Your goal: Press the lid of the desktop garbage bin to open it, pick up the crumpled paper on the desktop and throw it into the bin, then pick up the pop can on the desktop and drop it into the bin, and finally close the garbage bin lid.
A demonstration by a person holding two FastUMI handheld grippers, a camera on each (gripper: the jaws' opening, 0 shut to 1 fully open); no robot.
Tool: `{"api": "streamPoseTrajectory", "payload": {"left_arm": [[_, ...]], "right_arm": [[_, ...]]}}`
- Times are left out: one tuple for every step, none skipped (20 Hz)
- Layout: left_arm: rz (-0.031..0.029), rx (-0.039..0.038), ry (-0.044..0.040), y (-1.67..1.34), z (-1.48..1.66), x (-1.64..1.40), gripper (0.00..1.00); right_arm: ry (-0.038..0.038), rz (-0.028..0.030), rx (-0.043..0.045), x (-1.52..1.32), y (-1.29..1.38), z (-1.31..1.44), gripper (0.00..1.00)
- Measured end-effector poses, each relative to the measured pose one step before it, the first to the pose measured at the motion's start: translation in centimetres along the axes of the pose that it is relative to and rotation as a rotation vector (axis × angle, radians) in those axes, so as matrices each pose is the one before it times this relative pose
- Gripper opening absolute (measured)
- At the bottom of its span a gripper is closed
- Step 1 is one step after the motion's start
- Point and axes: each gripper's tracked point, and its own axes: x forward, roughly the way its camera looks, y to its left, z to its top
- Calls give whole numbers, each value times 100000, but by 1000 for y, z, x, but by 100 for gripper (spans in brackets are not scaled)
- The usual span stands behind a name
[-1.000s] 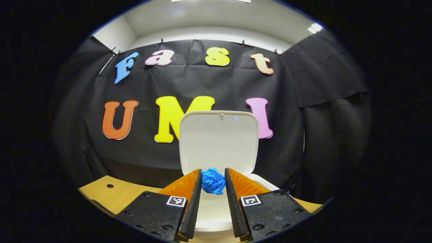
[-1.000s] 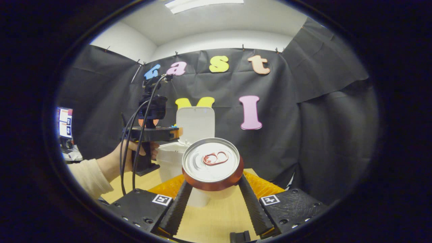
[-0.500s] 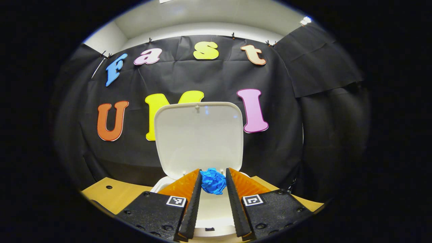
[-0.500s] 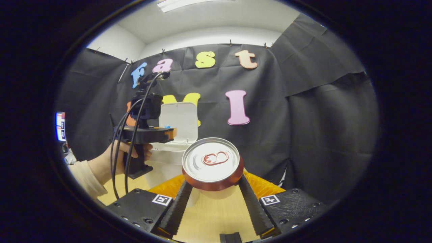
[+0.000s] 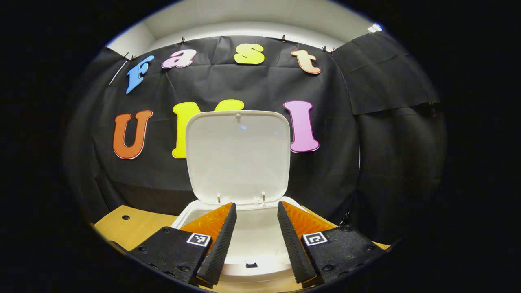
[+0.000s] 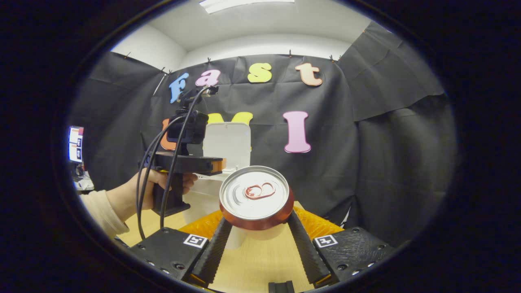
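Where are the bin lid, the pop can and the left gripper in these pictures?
bin lid [image 5: 238, 156]: left gripper view, middle of its raised inner face.
pop can [image 6: 254, 193]: right gripper view, its silver top.
left gripper [image 5: 253, 211]: left gripper view, gap midway between its fingertips.

The left claw [image 5: 253, 215] has two wedge-shaped fingers with ribbed inner faces, each mounted on a textured black block set with round screws and a small square black-and-white marker near the finger's base. The right claw [image 6: 257, 228] is built alike, with the same markers and screws. Seen from the right gripper view, the left claw [image 6: 217, 165] carries a black camera on a post above its body, black cables looping down behind it, and a black handle below, gripped by a hand [image 6: 163, 183] in a cream sleeve [image 6: 99, 207].
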Motion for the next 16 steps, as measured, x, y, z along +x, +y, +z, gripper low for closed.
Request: {"api": "streamPoseTrajectory", "payload": {"left_arm": [[-89,-166,-451,131,-68,-536,71],[76,-363,-185,191,-163,-583,72],[50,-570,-247,233,27,-544,75],[480,175,252,236,-174,-598,75],[-149,773,56,153,-150,-688,75],[232,1036,-300,190,-8,-779,75],[908,701,-935,556,71,-811,76],[725,205,-186,801,-98,-902,76],[1005,-580,-324,593,-217,-784,76],[140,-620,284,219,-334,-555,76],[-67,-407,222,264,-180,-752,76],[376,-434,138,387,-192,-960,77],[53,-466,-170,355,-227,-884,90],[-794,-436,-1295,44,33,-954,94],[-425,-141,-1335,191,36,-898,94],[-389,584,-731,199,-223,-852,94]], "right_arm": [[26,-24,-225,58,52,3,80],[166,-195,-216,68,67,-102,80],[298,-304,-236,47,14,-10,80],[150,-154,-105,-28,59,-38,80],[-376,157,386,-12,174,131,80],[-242,181,288,-81,189,117,80],[-90,51,-91,-117,155,47,80],[-241,131,-165,-91,159,-74,80],[-232,7,-148,-62,114,57,80],[-85,43,-200,16,145,-30,80],[301,-192,-400,59,133,50,80],[389,-603,-483,52,-54,-236,80],[200,-853,-303,1,-42,-3,80],[483,-1155,534,-22,-113,10,80],[811,-506,1846,-94,-53,-66,80],[405,578,2600,-151,296,78,80]]}}
